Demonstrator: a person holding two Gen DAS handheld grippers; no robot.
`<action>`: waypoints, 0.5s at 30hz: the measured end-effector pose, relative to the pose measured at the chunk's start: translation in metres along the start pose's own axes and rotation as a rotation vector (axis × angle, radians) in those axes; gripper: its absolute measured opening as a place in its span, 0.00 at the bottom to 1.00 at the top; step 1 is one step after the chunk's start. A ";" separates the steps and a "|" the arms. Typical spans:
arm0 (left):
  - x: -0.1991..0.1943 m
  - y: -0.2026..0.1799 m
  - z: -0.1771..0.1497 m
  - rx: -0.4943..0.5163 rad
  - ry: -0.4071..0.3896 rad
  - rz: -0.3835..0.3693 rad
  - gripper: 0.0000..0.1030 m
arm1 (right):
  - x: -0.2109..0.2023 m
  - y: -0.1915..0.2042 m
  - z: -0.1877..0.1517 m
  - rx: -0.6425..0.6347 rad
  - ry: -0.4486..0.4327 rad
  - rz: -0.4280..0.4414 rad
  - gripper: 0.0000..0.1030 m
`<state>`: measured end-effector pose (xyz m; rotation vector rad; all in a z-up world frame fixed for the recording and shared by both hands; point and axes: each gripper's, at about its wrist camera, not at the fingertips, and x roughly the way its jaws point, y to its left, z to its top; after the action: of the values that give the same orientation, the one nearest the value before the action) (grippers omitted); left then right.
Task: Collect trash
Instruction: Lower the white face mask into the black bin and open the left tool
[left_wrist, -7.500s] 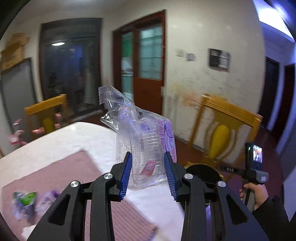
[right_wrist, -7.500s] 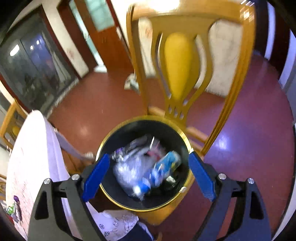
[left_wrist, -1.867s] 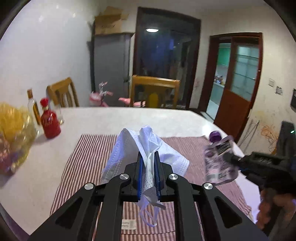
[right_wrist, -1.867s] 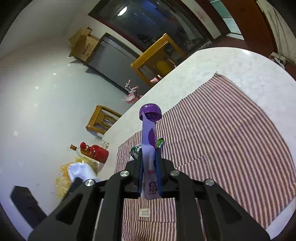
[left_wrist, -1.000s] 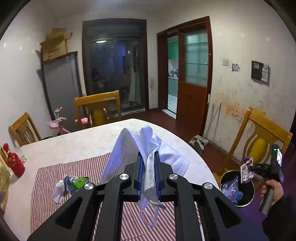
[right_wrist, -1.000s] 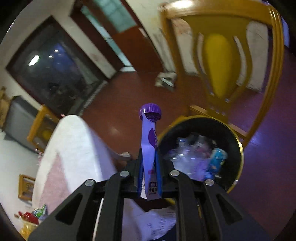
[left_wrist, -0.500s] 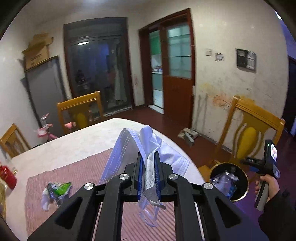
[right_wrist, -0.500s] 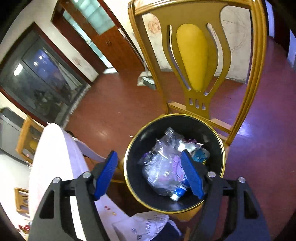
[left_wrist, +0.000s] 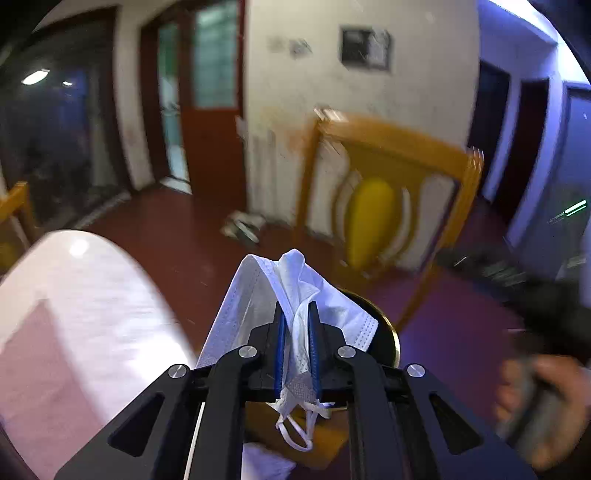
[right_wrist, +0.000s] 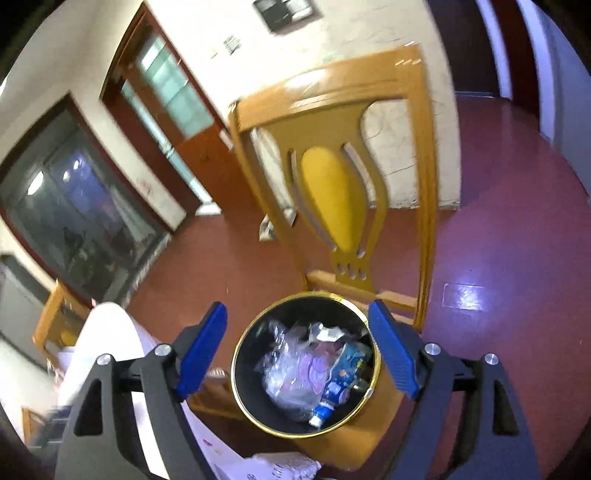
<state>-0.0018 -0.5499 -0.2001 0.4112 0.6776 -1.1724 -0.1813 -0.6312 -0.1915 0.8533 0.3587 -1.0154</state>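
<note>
Face mask (left_wrist: 295, 295) in left tongs (left_wrist: 296, 354)

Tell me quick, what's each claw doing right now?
Left gripper: closed, holding a white face mask.
Right gripper: open, empty, above the trash bin.

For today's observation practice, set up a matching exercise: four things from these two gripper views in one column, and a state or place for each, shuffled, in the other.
Things:
1. face mask
2. right gripper
3. trash bin
4. clear plastic bag

States or places:
A. open, holding nothing
B. standing on the chair seat
C. pinched in the left gripper
D. lying inside the bin

Pairs: 1-C, 2-A, 3-B, 4-D
</note>
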 end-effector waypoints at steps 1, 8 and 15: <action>0.029 -0.009 0.000 -0.001 0.045 -0.020 0.10 | -0.004 -0.006 0.003 0.017 -0.011 -0.001 0.77; 0.142 -0.032 -0.011 -0.082 0.274 -0.096 0.67 | -0.014 -0.044 0.011 0.092 -0.027 -0.009 0.77; 0.123 -0.022 0.004 -0.076 0.185 -0.014 0.94 | -0.006 -0.047 0.005 0.130 0.005 0.024 0.77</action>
<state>0.0064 -0.6463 -0.2787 0.4545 0.8838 -1.1271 -0.2245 -0.6430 -0.2063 0.9749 0.2883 -1.0232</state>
